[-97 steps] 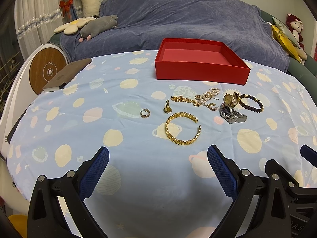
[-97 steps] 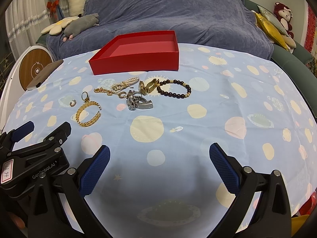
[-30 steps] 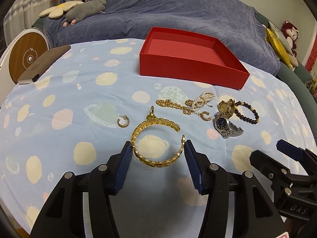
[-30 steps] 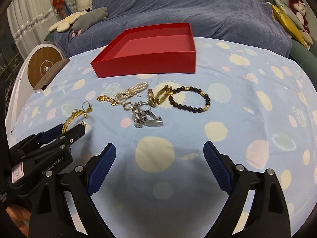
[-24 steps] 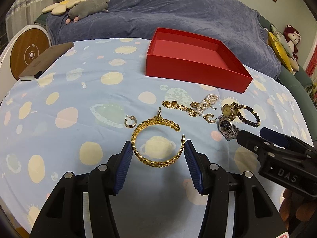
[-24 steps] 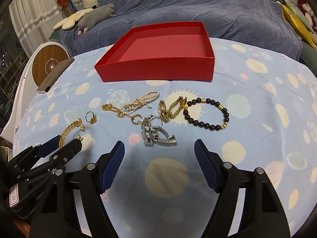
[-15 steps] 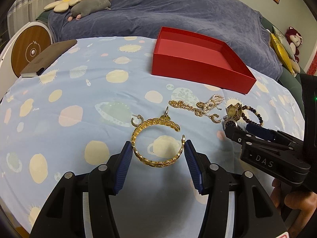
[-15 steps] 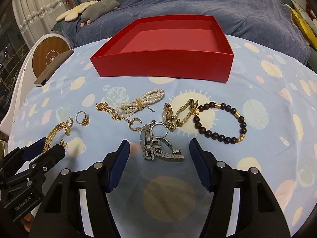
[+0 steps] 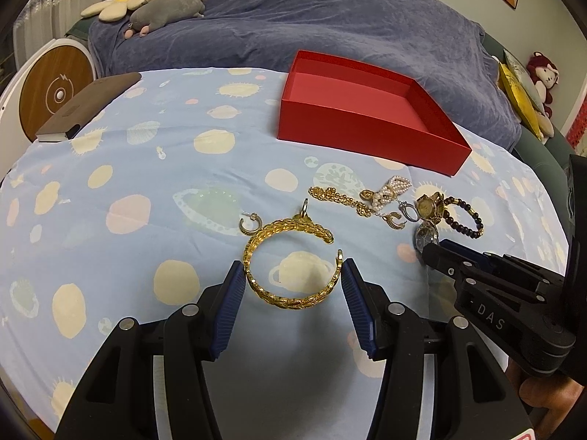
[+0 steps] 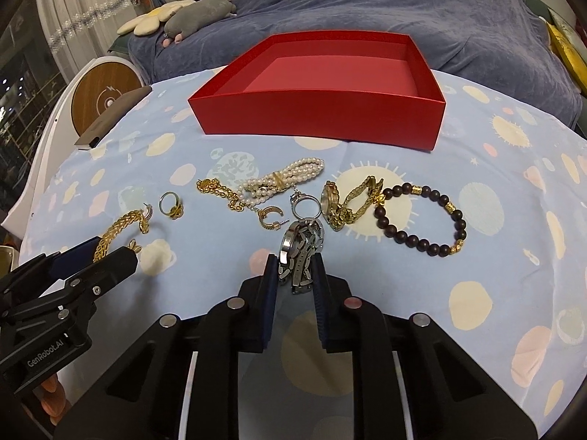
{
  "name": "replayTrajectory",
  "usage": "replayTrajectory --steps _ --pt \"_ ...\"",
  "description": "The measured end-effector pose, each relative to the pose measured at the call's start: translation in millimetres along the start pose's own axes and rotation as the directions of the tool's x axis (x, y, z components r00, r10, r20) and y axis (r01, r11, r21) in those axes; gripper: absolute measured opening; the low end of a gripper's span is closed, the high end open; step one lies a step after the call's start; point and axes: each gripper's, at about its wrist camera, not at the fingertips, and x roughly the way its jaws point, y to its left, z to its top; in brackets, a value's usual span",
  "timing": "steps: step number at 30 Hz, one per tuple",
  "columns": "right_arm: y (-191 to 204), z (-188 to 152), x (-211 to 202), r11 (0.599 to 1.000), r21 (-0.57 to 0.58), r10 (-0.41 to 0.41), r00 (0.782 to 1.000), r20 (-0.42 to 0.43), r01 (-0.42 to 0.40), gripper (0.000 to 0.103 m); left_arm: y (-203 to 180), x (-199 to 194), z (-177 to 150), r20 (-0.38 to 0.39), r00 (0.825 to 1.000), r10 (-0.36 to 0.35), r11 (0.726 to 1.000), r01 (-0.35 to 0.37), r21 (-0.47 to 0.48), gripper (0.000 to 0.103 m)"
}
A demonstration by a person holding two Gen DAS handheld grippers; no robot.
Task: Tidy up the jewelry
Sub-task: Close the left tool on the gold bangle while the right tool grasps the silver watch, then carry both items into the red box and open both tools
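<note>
A: What's around on the tablecloth (image 9: 154, 168)?
B: Red box (image 10: 323, 117) at the back, open top, nothing visible inside. Jewelry in a cluster in front of it: pearl bracelet (image 10: 282, 179), gold chain (image 10: 220, 189), dark bead bracelet (image 10: 422, 216), gold watch (image 10: 348, 198), a ring (image 10: 171, 206), hoop earring (image 9: 250, 223). Brown flat case (image 9: 88, 104) far left.
A: Anything crowding the grippers?
B: Gold watch & a silver ring sit right ahead of the R one.
A: Left gripper (image 9: 293, 286)?
B: Narrowed onto the gold cuff bracelet (image 9: 290, 264), pads touching both sides. Braided look, open gap at far right.
A: Right gripper (image 10: 293, 275)?
B: Nearly closed, pinching the silver watch (image 10: 299, 253), standing on edge, band folded.
</note>
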Motion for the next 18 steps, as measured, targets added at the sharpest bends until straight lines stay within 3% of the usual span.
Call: replayTrajectory --steps 8,12,18 --pt "-3.0 3.8 -28.0 0.998 0.041 0.054 0.997 0.053 -0.057 0.015 -8.7 -8.3 4.5 0.021 1.0 -0.021 1.0 0.021 0.005 0.051" --pt "-6.1 9.4 -44.2 0.995 0.052 0.075 0.993 0.089 -0.08 0.009 -17.3 -16.7 9.0 0.038 0.999 -0.038 0.999 0.038 0.015 0.051" --pt "-13.1 8.2 -45.8 0.996 0.06 0.062 0.994 0.086 -0.067 0.008 -21.8 -18.8 11.4 0.049 0.998 -0.029 0.999 0.028 0.019 0.051"
